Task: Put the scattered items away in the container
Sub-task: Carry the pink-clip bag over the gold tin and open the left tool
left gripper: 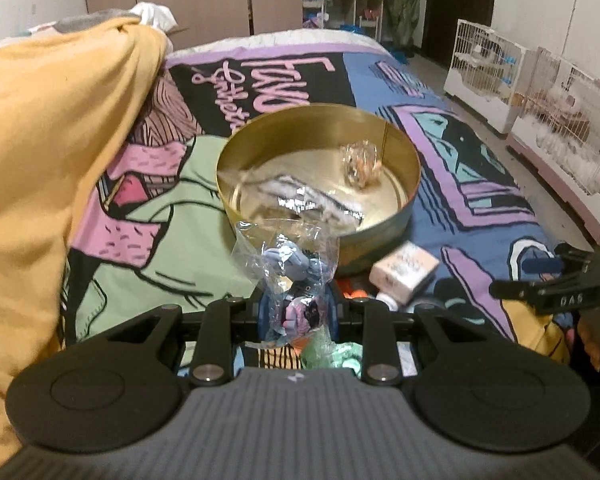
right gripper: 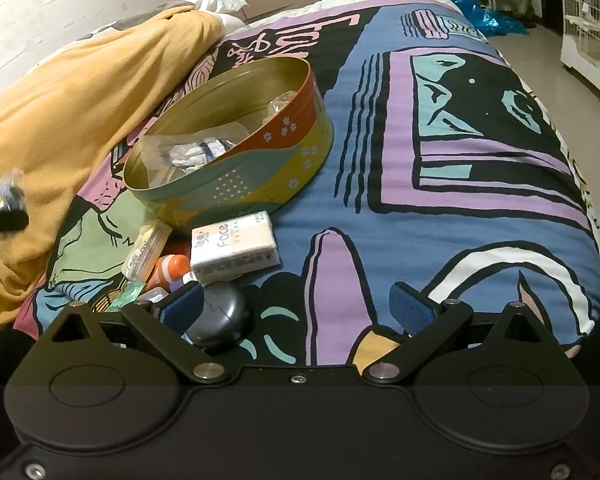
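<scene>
Tin point(left gripper: 404, 216) sits mid-bed on the patterned bedspread point(left gripper: 440, 112). Left gripper point(left gripper: 296, 312) pinches a small toy in a clear wrapper point(left gripper: 296, 276), narrowly closed, just short of the near rim. Best carry it past the rim before letting go. Right gripper point(right gripper: 296, 308) gapes wide, empty, beside a dark round case point(right gripper: 220, 318). Tissue pack point(right gripper: 236, 246) reads "Face".

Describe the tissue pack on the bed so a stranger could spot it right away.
Find the round tin on the patterned bedspread. Just in front of it lies the tissue pack, a white and peach block printed "Face", the only boxy thing among small rounded clutter.
</scene>
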Tool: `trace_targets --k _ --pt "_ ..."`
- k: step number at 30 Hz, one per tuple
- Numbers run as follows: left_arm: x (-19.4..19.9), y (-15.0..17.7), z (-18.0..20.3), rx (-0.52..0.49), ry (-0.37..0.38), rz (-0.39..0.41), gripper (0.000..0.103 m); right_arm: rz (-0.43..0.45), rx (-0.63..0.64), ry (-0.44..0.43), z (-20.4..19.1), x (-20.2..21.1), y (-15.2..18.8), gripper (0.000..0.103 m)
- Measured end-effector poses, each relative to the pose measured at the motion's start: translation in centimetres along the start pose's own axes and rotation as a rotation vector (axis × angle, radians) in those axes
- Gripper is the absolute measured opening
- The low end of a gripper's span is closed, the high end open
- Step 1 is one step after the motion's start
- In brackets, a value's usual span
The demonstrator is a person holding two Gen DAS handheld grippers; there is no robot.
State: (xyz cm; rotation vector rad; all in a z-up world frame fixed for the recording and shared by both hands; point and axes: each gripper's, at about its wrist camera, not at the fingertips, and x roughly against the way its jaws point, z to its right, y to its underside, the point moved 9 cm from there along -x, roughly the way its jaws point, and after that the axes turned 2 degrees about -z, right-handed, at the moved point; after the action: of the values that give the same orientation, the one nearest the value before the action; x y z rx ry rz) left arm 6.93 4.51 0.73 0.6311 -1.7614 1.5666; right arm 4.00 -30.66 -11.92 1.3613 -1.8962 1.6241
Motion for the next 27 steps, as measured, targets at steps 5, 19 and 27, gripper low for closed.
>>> trace_targets --k 5,19,27 --pt "0.1 -1.1 0.0 -0.011 -0.006 0.012 0.031 -0.006 0.003 -0.006 0.0 -0.1 0.1 0.099" --pt "-1.4 -4.4 1.4 -0.025 0.002 0.039 0.031 -0.023 0.033 0.006 -0.2 -0.4 0.4 0.1" --pt "-2.0 -6.9 2.1 -0.045 0.007 0.067 0.031 -0.029 0.03 0.011 -0.1 -0.5 0.4 0.1"
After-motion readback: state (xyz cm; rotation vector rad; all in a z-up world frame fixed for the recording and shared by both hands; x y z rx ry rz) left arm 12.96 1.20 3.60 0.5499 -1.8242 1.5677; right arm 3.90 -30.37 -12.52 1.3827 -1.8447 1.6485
